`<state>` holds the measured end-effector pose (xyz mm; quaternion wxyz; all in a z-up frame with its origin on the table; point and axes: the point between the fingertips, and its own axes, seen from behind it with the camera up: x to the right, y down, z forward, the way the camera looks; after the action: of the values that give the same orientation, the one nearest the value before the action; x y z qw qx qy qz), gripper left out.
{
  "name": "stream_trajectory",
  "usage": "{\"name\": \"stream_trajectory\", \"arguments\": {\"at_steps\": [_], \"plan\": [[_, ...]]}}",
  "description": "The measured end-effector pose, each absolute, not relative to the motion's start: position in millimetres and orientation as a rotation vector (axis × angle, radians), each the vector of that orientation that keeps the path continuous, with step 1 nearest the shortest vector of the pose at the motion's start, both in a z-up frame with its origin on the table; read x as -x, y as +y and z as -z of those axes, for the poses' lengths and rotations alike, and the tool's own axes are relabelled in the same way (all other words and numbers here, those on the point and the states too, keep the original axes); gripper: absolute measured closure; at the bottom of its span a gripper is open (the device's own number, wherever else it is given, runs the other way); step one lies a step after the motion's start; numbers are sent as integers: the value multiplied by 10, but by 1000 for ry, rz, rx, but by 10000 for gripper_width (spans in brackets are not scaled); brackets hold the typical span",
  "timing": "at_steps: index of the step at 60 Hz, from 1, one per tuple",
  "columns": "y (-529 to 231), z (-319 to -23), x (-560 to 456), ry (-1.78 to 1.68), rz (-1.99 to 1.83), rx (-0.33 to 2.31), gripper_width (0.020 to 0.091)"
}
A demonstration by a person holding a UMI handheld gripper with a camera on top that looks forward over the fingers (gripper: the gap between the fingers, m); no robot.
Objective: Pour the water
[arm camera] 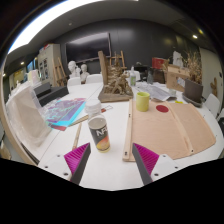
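A brown cup (pixel 100 133) with white lettering stands upright on the white table (pixel 110 165), just ahead of the gripper (pixel 110 158), whose fingers gape wide and hold nothing. Beyond the cup sits a yellow-green mug (pixel 143 101); the cup's lettering is unreadable

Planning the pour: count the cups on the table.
2. A dark cup stands just ahead of the open gripper, nearer its left finger; a yellow cup stands farther back. Clutter beyond may hide more.
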<state>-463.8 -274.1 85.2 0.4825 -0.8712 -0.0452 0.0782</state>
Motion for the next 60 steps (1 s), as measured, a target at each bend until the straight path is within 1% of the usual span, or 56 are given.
{"name": "stream_trajectory", "arguments": {"at_steps": [7,12,19,22,26,30,33,38,39,40,41,42,46,50,55,60], "plan": [[-2366,-695,4900,-94,-162,2082,247],[-2087,-619,4984,-81,-129,2038,260],[-1789,-509,5033,-69,-100,2001,309],[-1722,-454,5047,-49,-109,2002,352],[-1660,-402,5091,-38,-140,2004,443],[-1614,-400,5140,-51,-154,1983,551],[-1615,-446,5147,-60,-137,1961,666],[-1622,-434,5151,-74,-107,1962,696],[-1620,-439,5152,-79,-107,1960,718],[-1623,-435,5150,-81,-105,1961,720],[-1627,-435,5173,-81,-103,1961,742],[-1631,-432,5169,-81,-101,1964,744],[-1651,-413,5165,-72,-102,1980,810],[-1633,-437,5163,-54,-97,1994,853],[-1582,-555,5195,-49,-90,1994,854],[-1435,-824,5195,-24,-102,1969,854]]}}
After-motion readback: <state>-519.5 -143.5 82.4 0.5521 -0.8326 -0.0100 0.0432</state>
